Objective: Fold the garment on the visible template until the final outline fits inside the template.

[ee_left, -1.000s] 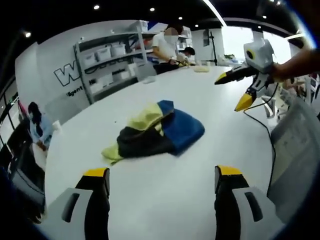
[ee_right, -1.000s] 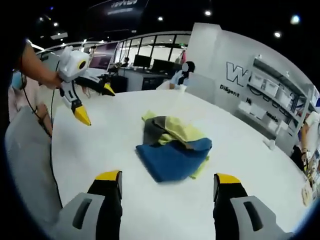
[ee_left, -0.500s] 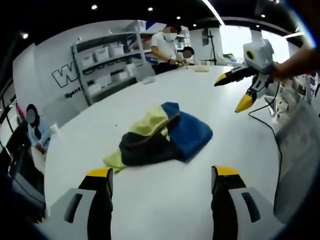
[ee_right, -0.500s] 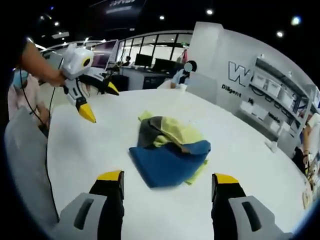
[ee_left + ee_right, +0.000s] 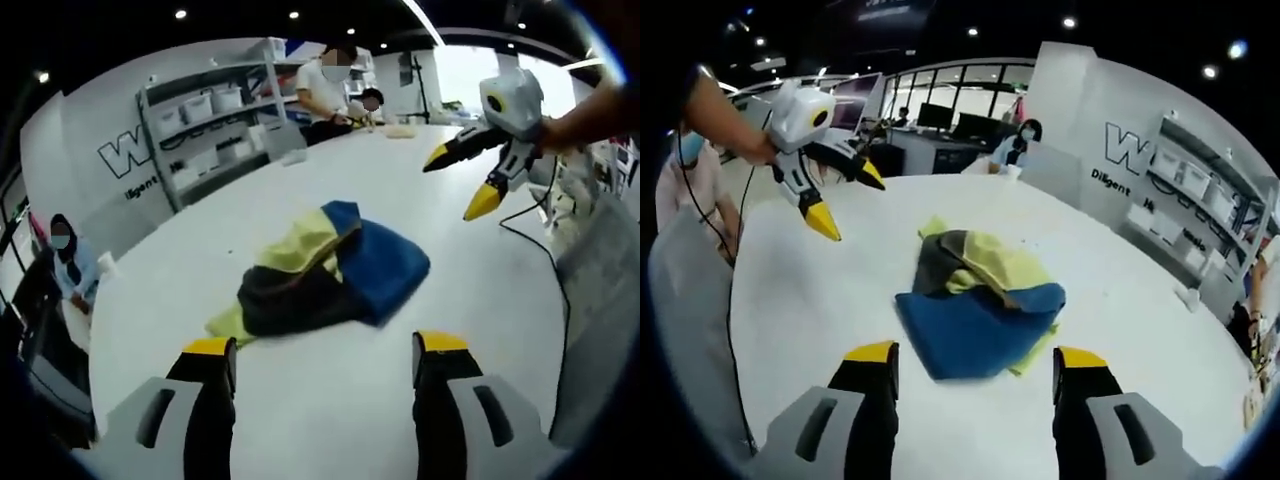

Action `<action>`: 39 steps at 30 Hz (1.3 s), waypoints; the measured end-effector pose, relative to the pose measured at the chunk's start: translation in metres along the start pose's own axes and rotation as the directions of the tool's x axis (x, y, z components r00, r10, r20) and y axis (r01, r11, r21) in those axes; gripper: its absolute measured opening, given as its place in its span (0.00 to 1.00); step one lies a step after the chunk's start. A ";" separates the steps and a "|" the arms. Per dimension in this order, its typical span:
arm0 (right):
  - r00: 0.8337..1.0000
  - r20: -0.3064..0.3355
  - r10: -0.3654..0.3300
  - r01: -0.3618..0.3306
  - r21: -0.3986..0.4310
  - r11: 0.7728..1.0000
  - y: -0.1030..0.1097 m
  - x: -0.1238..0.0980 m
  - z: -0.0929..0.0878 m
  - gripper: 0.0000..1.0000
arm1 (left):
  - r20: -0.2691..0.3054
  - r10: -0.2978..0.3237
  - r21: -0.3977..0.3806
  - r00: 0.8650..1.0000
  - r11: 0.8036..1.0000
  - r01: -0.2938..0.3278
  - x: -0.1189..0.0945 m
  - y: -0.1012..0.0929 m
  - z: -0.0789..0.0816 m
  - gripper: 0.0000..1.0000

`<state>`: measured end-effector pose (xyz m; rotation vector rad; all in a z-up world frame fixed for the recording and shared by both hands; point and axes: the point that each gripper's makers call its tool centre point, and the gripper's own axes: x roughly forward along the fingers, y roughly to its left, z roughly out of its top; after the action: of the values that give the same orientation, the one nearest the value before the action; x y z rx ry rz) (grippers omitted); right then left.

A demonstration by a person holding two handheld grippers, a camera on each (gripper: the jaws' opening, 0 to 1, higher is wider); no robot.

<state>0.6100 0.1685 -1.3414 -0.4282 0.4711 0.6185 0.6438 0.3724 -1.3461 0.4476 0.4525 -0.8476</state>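
Small round ceiling spotlights (image 5: 180,14) shine overhead, and bright daylight washes out the window area beyond the far edge of the white worktop (image 5: 330,400). The worktop glows evenly, with a soft, faint shadow hugging the crumpled garment (image 5: 325,272). Fisheye bending curves the shelving (image 5: 215,120) and wall lettering behind the worktop. Detail softens toward the edges; the garment (image 5: 980,305) itself is reasonably sharp.
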 end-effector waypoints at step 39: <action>0.997 -0.077 0.026 -0.035 -0.122 0.992 -0.020 0.033 -0.002 0.39 | -0.060 -0.023 0.146 0.998 0.989 0.032 0.034 0.021 -0.001 0.49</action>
<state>0.6459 0.1674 -1.3556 -0.5640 0.5140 0.6651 0.6804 0.3646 -1.3614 0.6043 0.4524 -0.9002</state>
